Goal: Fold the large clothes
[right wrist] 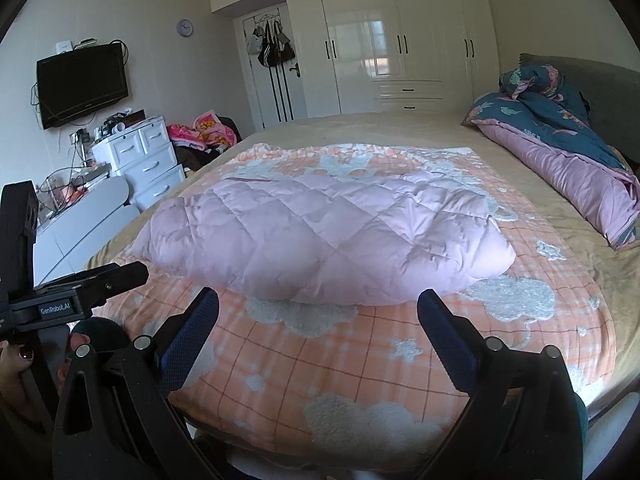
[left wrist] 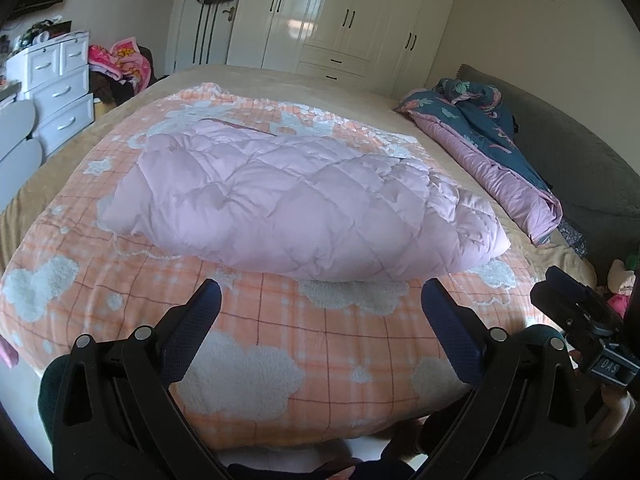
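Observation:
A puffy pale pink quilted garment lies folded in a bundle on an orange checked blanket with white fluffy clouds, on the bed. It also shows in the right wrist view. My left gripper is open and empty, held above the blanket just short of the garment's near edge. My right gripper is open and empty too, in front of the same near edge. The right gripper's body shows at the right of the left wrist view; the left gripper's body shows at the left of the right wrist view.
A rolled blue and pink duvet lies along the grey headboard at the right. White drawers and a wall television stand left of the bed. White wardrobes fill the far wall.

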Demonstrator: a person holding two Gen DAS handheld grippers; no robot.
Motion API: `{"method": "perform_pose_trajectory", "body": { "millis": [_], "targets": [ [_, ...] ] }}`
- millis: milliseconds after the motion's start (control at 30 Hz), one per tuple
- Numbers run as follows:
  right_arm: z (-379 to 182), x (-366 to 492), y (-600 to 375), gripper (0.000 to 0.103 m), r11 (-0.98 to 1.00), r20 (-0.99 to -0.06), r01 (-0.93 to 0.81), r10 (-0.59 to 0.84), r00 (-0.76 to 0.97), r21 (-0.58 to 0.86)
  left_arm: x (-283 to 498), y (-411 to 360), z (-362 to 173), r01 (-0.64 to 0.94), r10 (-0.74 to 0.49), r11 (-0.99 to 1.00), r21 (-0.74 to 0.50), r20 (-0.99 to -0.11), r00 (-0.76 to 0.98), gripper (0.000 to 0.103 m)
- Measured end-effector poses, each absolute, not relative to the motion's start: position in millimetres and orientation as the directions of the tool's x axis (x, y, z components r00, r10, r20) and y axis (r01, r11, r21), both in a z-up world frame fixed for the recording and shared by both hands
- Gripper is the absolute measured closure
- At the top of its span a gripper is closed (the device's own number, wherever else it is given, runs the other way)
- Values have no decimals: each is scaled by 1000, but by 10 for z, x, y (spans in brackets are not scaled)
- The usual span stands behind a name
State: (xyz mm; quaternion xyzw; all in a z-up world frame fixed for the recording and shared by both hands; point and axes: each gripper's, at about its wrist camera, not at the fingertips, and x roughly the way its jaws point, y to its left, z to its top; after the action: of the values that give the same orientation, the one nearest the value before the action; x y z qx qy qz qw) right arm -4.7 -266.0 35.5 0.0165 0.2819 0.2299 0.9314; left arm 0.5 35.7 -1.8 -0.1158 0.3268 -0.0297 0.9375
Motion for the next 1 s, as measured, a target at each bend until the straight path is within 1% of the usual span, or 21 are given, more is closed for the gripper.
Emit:
{"method": "perform_pose_trajectory", "body": {
  "millis": [1000],
  "targets": [
    [344, -31, -2680, 4, 893, -526, -420, 438, 729, 161, -14, 318, -19, -37, -100, 978, -204, -621, 777, 9]
  ]
}}
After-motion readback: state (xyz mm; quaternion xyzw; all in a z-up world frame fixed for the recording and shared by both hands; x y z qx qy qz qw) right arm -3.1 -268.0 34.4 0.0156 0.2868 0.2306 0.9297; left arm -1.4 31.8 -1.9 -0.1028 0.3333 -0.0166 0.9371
